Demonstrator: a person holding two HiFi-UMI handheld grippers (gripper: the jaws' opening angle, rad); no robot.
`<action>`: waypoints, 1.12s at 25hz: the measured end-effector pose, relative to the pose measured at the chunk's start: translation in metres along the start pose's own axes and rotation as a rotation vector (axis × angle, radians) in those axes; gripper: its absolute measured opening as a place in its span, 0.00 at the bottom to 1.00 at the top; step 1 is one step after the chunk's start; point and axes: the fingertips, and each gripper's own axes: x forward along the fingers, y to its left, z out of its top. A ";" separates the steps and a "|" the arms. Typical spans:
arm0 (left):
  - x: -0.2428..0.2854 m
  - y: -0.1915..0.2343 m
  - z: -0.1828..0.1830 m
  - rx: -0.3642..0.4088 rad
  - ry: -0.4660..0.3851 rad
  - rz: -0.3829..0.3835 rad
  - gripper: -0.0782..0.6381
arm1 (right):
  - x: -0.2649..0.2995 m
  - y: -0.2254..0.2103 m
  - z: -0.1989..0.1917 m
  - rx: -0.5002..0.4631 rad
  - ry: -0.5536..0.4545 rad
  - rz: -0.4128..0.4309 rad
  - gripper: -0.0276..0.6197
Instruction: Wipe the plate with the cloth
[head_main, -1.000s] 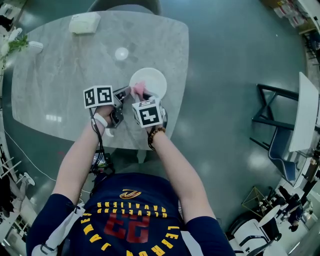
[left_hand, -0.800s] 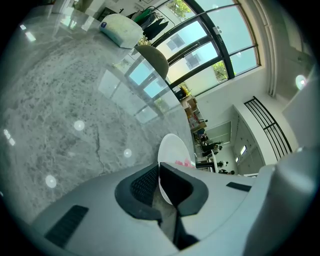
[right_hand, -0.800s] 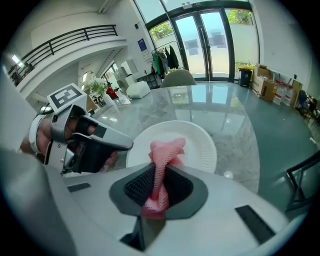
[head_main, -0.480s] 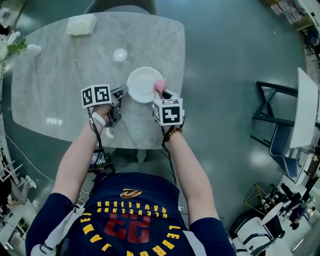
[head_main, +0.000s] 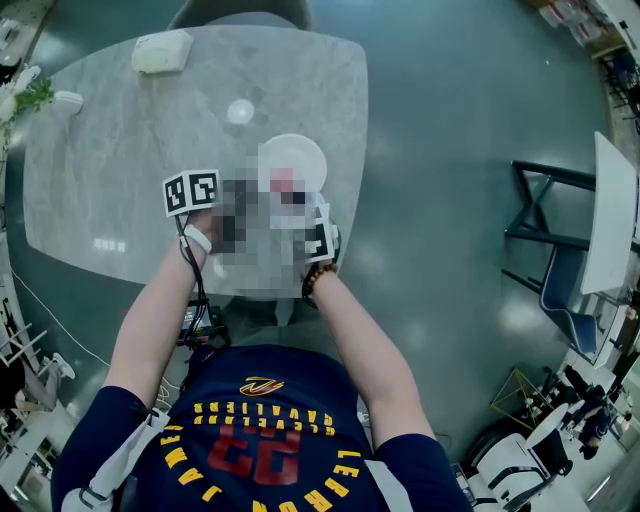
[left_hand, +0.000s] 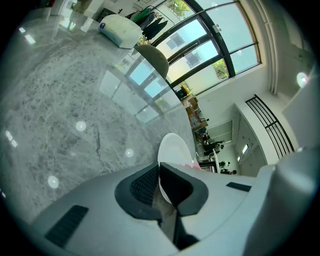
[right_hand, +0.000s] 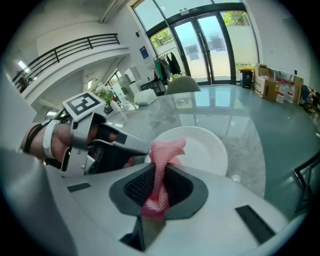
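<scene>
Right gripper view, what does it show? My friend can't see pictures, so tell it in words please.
The right gripper pinches a pink cloth, its bunched end over a white plate on a grey marble table. From the left, the left gripper grips the plate's rim, and glass doors stand far behind.

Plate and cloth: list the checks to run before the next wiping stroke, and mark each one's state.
1. Left gripper clamped on the rim of the plate: ok.
2. Right gripper clamped on the cloth: ok.
3. Free end of the cloth sticks out past the jaws, over the plate: ok.
4. Plate inside the edge of the table: ok.
5. Cloth pressing on the plate's surface: cannot tell.
6. Plate wiped all over: cannot tell; the part that shows looks plain white, but the head view is partly blurred.
</scene>
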 end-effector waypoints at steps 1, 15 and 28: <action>0.000 0.000 0.000 0.000 -0.001 0.000 0.13 | 0.005 0.010 -0.003 -0.014 0.014 0.014 0.11; 0.001 0.002 0.003 -0.003 -0.011 -0.008 0.13 | 0.006 -0.014 -0.025 -0.009 0.049 -0.017 0.11; 0.000 -0.002 0.006 0.000 -0.018 -0.006 0.13 | -0.024 -0.076 -0.024 0.126 -0.004 -0.109 0.11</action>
